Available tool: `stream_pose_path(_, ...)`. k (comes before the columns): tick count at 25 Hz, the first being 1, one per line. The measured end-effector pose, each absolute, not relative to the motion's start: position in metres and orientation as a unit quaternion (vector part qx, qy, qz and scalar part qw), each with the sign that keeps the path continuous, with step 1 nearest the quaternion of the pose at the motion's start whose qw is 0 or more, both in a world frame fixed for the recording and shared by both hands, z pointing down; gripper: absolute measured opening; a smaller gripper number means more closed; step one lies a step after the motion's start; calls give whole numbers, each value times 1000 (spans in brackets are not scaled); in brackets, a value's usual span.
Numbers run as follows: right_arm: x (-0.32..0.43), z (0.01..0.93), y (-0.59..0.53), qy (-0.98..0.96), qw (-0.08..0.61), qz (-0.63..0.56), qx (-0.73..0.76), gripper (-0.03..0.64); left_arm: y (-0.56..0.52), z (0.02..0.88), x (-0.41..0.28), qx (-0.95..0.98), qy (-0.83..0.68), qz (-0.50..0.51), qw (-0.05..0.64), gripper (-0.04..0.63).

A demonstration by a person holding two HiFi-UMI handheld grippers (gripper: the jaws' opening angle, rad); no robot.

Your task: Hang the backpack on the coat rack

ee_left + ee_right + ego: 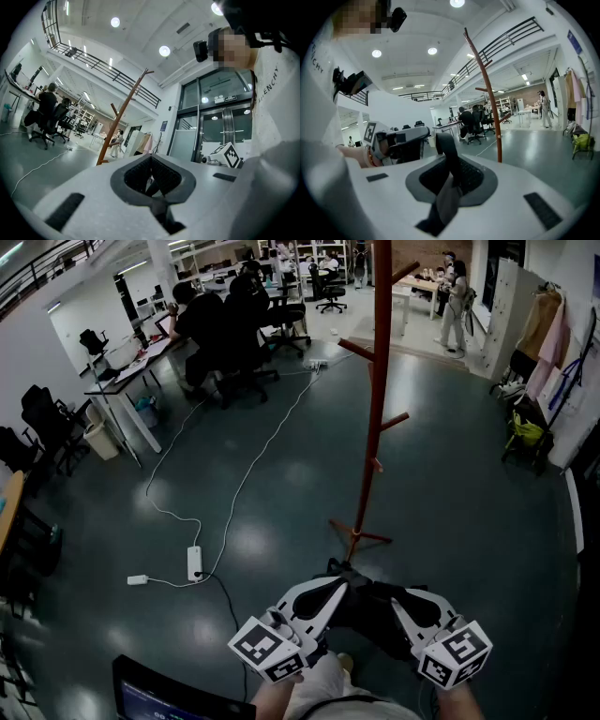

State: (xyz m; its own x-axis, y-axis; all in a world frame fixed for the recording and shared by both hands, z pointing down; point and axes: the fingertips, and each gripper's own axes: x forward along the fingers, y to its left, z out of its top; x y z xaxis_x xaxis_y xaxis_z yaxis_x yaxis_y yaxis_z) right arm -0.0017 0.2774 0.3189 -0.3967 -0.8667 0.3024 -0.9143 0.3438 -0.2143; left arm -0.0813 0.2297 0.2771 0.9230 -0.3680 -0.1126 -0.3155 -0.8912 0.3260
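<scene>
Backpack [370, 607] was at the bottom centre of the head view, a dark bundle held between the two grippers, just short of the coat rack [378, 381].

We saw the left gripper [330, 594] pinched narrow on a thin strap [153, 186]. The right gripper [403, 604] was clamped on a wide strap [446, 154], with its loop sticking up above the pads in the right gripper view.

We judged the step as approach: bag gripped, not yet raised to a hook. The next move, we reckoned, called for lifting both hands up and forward, then dropping a strap loop over a peg [394, 420]. The low peg at frame centre looked nearest. The loop needed holding open between the grippers.

The rack stood upright in centre frame, its pole running off the top edge. There was open floor all round its feet.

- **Left:** a white cable [239, 488] and power strip [194, 562], well apart from the rack.
- **Upper left:** desks [127, 371] with seated people, far off.
- **Right edge:** hanging clothes [546, 324], far off.

Risk we noted: a thin pole could tip if bumped.
</scene>
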Motion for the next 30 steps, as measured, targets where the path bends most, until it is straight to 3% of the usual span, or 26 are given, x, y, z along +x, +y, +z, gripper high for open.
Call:
stream_pose_path(16, 70, 367, 105, -822, 103, 181, 530, 49, 80, 317, 35, 976, -156, -58, 139, 9)
stream_pose_path(30, 113, 379, -50, -825, 100, 174, 528, 49, -61, 335, 81, 967, -192, -79, 148, 9)
